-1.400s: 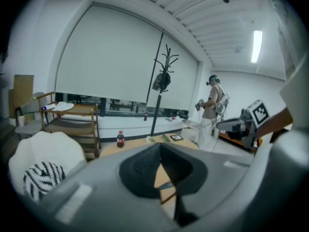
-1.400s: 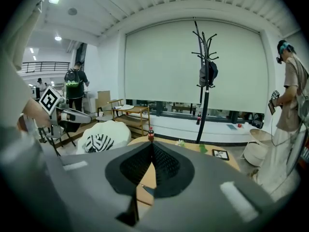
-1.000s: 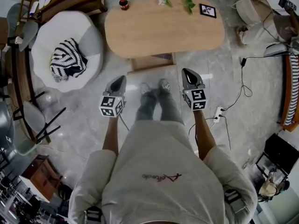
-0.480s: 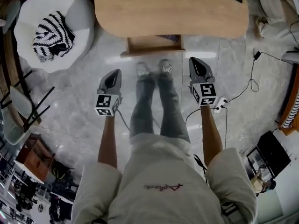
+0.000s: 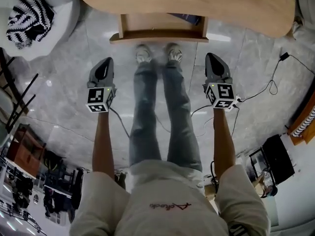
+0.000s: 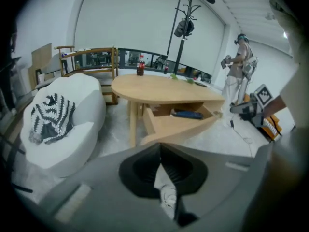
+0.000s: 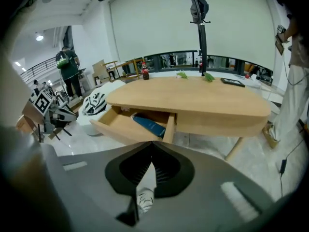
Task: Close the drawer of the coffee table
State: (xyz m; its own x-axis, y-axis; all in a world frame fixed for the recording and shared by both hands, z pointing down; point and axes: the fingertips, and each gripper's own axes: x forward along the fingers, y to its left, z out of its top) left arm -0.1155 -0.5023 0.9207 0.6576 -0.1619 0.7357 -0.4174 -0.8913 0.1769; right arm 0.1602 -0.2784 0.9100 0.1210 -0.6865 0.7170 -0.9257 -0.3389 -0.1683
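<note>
Floor [image 5: 64, 107]: pale, glossy stone tile. You stand on it facing the table, with your shoes [image 5: 143, 53] pointing at the drawer front.
Coffee table [image 5: 221, 6]: a light wooden top with rounded ends, running across the upper edge of the head view. The gripper views show it on slanted wooden legs.
Armchair [image 6: 72, 124]: white and soft, on the floor beside the table's left end, apart from it.
Drawer [image 5: 157, 35]: open. It is pulled out from under the tabletop towards you, so its front panel stands clear of the table's edge, just ahead of your toes. It sits under the middle of the table, and neither gripper touches it.
Striped throw [image 6: 50, 117]: black and white, bunched on the armchair's seat.
Left gripper [image 5: 105, 63]: you hold it out to the left of your legs, angled down at the floor. It is near the drawer's left corner but apart from it. The jaws are pressed together with nothing between them.
Right gripper [image 5: 212, 58]: held level with the left one on the other side of your legs, near the drawer's right corner and not touching it. The jaws are pressed together and empty.
Book [image 7: 149, 124]: dark blue, lying flat inside the open drawer.
Bottle [image 6: 140, 66]: dark, with a red cap, upright at the far edge of the tabletop.
Cable [image 5: 266, 90]: thin and black, trailing over the floor to your right.
</note>
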